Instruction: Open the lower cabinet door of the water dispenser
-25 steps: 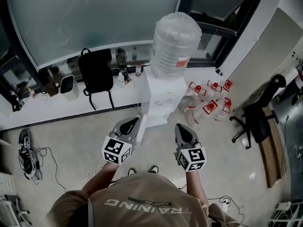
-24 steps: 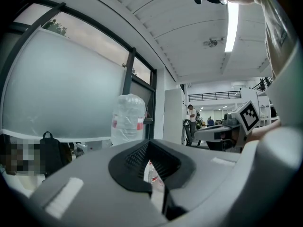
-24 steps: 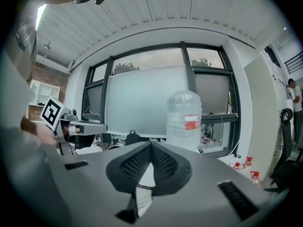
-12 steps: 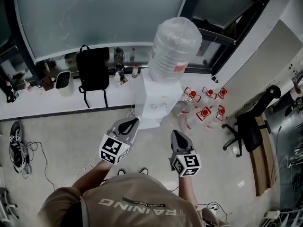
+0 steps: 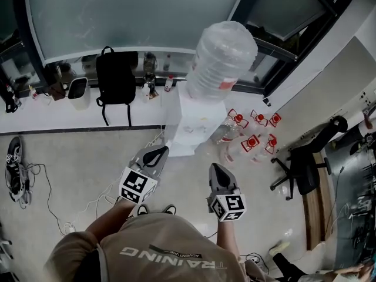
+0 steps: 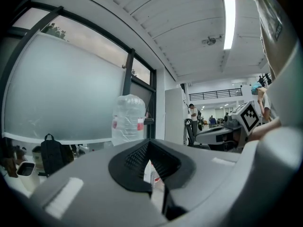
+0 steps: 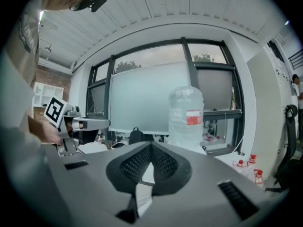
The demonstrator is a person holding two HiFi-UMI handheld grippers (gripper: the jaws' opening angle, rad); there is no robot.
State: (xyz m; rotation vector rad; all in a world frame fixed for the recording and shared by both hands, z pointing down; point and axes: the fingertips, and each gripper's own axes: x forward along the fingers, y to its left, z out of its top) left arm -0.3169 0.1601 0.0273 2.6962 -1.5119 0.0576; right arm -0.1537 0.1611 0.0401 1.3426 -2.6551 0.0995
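Observation:
The white water dispenser (image 5: 191, 119) stands against the window ledge with a big clear bottle (image 5: 223, 60) on top. I look at it steeply from above, so its lower front is foreshortened and the cabinet door does not show clearly. My left gripper (image 5: 155, 153) and right gripper (image 5: 215, 170) hover side by side over the floor just in front of it, touching nothing. Both are shut and empty. The left gripper view has the pads (image 6: 137, 157) meeting below the bottle (image 6: 128, 119). The right gripper view has its pads (image 7: 163, 160) closed too, with the bottle (image 7: 186, 115) ahead.
A black backpack (image 5: 114, 78) and small items sit on the window ledge at left. Several red-capped water jugs (image 5: 249, 137) lie on the floor right of the dispenser. An office chair (image 5: 302, 169) stands further right. Cables (image 5: 35, 178) and shoes (image 5: 13, 151) lie at the left.
The head view has drifted a little, so everything sits slightly lower and left. Both grippers keep their place before the dispenser, still shut.

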